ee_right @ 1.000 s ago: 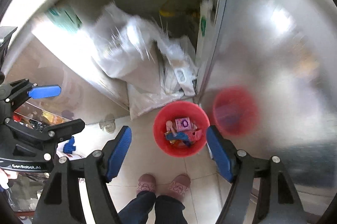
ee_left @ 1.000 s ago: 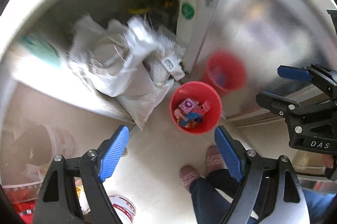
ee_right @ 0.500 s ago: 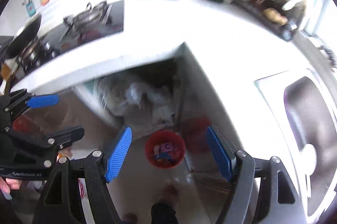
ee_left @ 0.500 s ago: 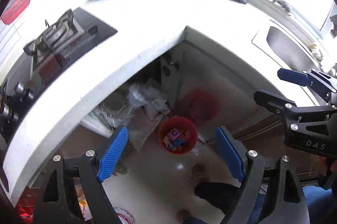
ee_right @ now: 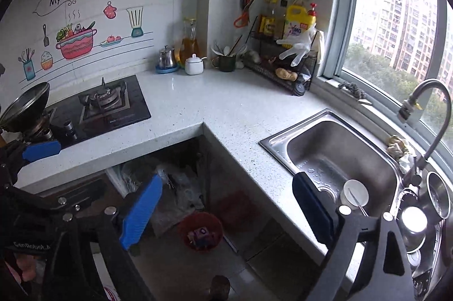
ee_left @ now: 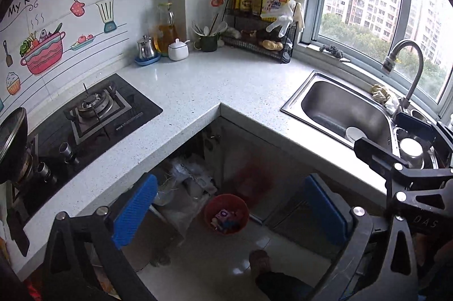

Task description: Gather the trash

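Observation:
A small red bin [ee_left: 226, 211] stands on the tiled floor far below, in the corner under the counter, with colourful wrappers [ee_left: 225, 218] inside it. My left gripper [ee_left: 230, 179] hangs high above it. Its jaws are opening, and no object is between the blue pads [ee_left: 136, 210]. In the right wrist view the same bin [ee_right: 199, 231] sits low and small. My right gripper [ee_right: 228, 179] is also high up with its jaws opening on nothing. Each gripper shows in the other's view: the right gripper [ee_left: 385, 132] at the right edge, the left gripper [ee_right: 56, 173] at the left edge.
An L-shaped white counter [ee_left: 198, 85] carries a gas hob [ee_left: 93, 114], a steel sink [ee_left: 339, 108] with a tap [ee_left: 407, 68], and a bottle rack [ee_left: 260, 26]. Plastic bags [ee_left: 184, 187] fill the open cabinet beside the bin. A person's foot [ee_left: 259, 258] is on the floor.
Both grippers have risen from just above the red bin to above counter height. The bin now looks small and far below. Both pairs of jaws stand wider apart.

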Demonstrator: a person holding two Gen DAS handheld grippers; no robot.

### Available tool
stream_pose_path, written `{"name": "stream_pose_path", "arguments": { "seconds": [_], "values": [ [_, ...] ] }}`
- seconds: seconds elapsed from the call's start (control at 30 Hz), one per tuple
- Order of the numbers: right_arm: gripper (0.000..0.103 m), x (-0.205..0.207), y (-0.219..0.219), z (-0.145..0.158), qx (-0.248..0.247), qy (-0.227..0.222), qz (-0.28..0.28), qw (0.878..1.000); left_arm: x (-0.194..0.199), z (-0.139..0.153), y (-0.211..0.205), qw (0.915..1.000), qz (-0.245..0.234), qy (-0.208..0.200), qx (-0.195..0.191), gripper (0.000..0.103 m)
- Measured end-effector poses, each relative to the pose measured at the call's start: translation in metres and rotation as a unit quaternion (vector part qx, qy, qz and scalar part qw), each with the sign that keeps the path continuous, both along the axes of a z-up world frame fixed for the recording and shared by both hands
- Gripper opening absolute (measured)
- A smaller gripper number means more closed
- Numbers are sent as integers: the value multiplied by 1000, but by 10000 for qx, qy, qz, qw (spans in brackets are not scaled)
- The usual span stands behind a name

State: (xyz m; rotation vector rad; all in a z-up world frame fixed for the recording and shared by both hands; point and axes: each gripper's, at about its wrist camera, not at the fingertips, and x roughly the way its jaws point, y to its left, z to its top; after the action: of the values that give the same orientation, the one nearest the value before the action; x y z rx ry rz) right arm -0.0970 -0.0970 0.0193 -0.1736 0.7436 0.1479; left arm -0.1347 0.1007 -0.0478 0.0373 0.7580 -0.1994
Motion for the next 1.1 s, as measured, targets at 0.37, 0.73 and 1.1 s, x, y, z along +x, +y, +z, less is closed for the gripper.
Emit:
{"name": "stream_pose_path", "arguments": {
  "seconds": [0.37,0.73,1.1],
  "values": [
    [102,-65,7,25,-92,-240,-381,9989,-81,31,7,9993,-48,-272,264,103],
    [102,-86,9,23,57,-87,-133,9999,-106,38,7,9986,321,-336,233,103],
    [102,-93,0,23,65,-47,-75,9999,-113,33,-5,9987,312,-284,286,103]
  ]
}}
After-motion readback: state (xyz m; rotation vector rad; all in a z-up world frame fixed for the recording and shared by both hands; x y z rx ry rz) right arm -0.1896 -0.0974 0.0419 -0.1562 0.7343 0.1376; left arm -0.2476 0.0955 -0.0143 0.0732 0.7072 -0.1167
